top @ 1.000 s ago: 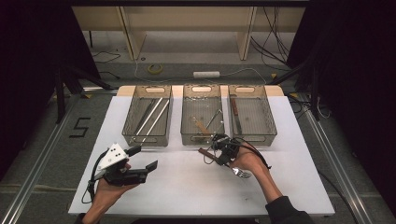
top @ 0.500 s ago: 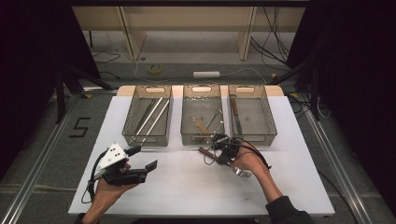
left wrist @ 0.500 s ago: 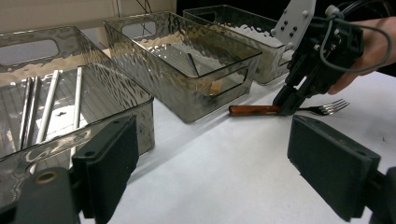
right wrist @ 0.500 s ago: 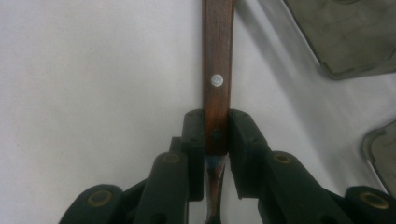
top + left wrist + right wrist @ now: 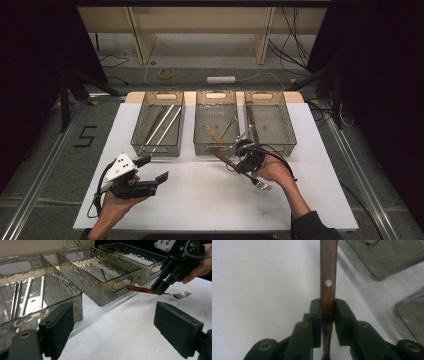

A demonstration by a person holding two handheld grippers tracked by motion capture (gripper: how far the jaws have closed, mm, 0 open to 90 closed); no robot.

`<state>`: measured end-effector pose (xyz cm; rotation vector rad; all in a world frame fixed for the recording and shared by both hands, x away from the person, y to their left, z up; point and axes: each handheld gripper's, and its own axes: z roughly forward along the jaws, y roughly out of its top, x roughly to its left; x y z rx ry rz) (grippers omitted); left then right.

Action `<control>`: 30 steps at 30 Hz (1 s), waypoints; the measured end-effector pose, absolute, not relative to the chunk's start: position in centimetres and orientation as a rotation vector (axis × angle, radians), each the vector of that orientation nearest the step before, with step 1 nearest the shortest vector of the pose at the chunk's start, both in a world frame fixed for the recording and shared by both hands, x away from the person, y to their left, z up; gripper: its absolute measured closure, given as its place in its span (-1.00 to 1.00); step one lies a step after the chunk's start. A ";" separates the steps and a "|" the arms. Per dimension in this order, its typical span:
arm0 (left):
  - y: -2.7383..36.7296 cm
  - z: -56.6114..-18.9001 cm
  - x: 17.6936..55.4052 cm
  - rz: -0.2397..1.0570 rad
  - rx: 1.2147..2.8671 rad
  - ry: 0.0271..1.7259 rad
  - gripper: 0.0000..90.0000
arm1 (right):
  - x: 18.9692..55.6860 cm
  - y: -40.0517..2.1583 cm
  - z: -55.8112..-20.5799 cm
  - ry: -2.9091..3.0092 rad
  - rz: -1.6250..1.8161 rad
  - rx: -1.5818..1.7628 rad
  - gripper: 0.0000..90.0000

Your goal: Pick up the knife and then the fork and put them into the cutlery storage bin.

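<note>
From the high view, the right gripper [image 5: 246, 159] sits just in front of the middle bin [image 5: 216, 145] on the white table [image 5: 200, 200], its jaws clamped on a fork [image 5: 240, 171] with a wooden handle; the brown handle end points toward the bin's front wall and the metal tines stick out past the person's right hand [image 5: 272, 170] toward the table's near edge. The right gripper view adds what the overhead cannot: both black pads press flat on either side of the reddish-brown handle [image 5: 328, 277], a bright metal rivet sits in the wood just above the pads, and the handle runs straight away over the table. The left gripper view shows the fork from the side, lifted a little off the table with its handle tip close to the middle bin's front wall, tines [image 5: 182, 294] level and clear of the surface. The left gripper [image 5: 152, 171] is held over the table's near left part, its jaws standing wide apart with nothing between them. The left bin [image 5: 160, 145] holds long metal utensils [image 5: 165, 122]. The right bin [image 5: 270, 145] holds a wooden-handled piece. On the floor left of the table a marked "5" [image 5: 86, 136] can be read.
</note>
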<state>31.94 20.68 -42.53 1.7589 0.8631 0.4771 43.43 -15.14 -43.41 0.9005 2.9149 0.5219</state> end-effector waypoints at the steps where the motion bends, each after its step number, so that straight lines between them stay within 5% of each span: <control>1: 20.7 -42.5 31.9 0.478 1.759 0.863 -0.64 | 43.4 -15.3 -43.3 2.912 0.538 0.907 0.73; 30: 21.0 -42.4 32.0 0.479 1.729 0.871 -0.64 | 45.8 -23.0 -36.7 2.573 1.149 1.143 0.73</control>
